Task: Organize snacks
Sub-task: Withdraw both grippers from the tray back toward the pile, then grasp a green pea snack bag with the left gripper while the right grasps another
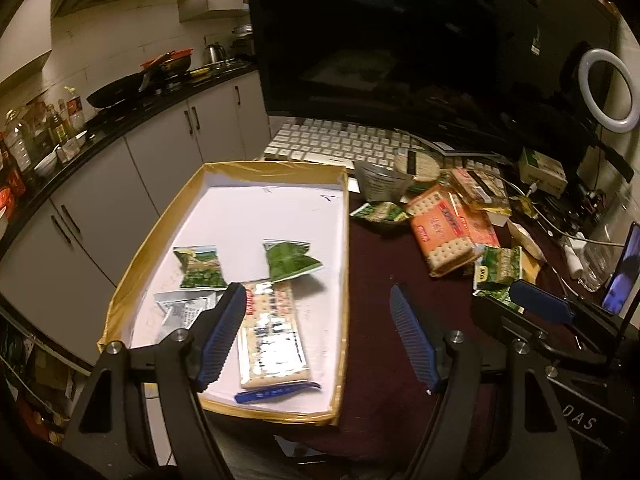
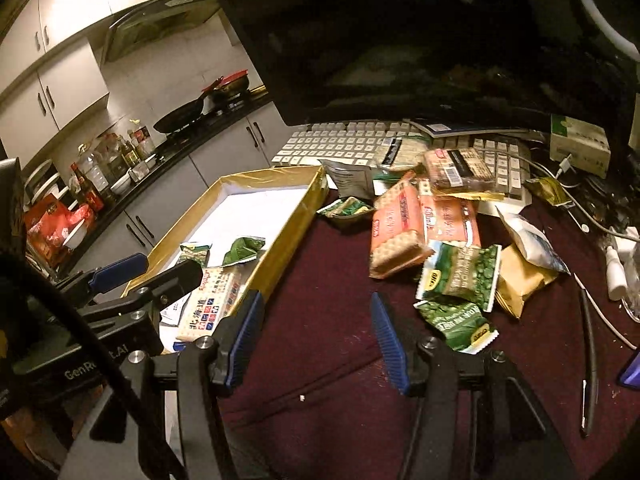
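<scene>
Both jaws stand spread and hold nothing: the left hand-held gripper [image 1: 320,320] hangs over the tray's [image 1: 342,280] right wall, the right hand-held gripper [image 2: 316,332] over bare maroon bench [image 2: 320,272] between tray and snack pile [image 2: 436,240]. Inside the tray lie two green packets [image 1: 200,268], a cracker pack [image 1: 272,336] and a silver sachet [image 1: 180,312] (its far half open white floor). The monitor [image 1: 420,32] is cut off at the top, and a keyboard [image 1: 332,144] sits half buried under snacks.

both wrist views look forward and down from close over tray [image 1: 280,168] and snack pile [image 2: 440,232].
</scene>
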Motion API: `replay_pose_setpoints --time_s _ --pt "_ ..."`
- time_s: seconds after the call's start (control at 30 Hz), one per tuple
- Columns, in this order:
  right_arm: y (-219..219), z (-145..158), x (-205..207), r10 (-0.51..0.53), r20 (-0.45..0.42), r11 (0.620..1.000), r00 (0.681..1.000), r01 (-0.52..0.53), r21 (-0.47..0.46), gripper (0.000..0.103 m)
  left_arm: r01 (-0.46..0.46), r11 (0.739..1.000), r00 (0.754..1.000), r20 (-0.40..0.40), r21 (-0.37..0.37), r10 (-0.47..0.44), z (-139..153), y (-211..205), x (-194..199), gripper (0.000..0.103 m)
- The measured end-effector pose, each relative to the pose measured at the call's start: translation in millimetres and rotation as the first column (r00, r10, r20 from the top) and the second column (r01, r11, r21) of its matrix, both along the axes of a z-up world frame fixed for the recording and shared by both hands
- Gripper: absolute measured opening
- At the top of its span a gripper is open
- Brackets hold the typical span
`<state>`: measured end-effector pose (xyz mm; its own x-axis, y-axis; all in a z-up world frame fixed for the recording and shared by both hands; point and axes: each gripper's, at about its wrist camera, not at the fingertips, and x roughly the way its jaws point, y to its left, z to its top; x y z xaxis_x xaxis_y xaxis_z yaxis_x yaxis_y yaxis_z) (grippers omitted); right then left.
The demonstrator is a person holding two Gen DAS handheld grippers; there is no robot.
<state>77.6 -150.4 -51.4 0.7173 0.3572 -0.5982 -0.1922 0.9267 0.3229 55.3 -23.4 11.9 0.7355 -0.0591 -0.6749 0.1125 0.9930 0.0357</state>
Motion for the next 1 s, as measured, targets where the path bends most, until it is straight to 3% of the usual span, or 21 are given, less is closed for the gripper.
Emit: replay_pose_setpoints --time_s 0.27,0.57,0.87,1.0 --pt "-46 -43 -5 -0.063 -0.101 0.994 0.993 0.072 0.084 0.056 0.032 0.999 0.999 -0.041 -0.018 -0.033 -11 -13 4 0.075" --pt "-93 -43 -9 -0.214 -0.115 0.967 0.97 0.227 0.117 0.056 0.075 0.994 0.99 -0.113 -0.084 -0.084 -31 -22 15 0.075" --pt "-86 -58 11 -0.154 -0.155 0.98 0.976 0.171 0.101 0.05 0.124 0.988 0.982 -0.131 -0.088 -0.135 -38 -35 14 0.075" --pt "-70 -56 5 -0.06 -0.135 0.987 0.989 0.08 0.141 0.05 0.114 0.988 0.983 -0.134 -0.1 -0.127 -40 -31 15 0.075"
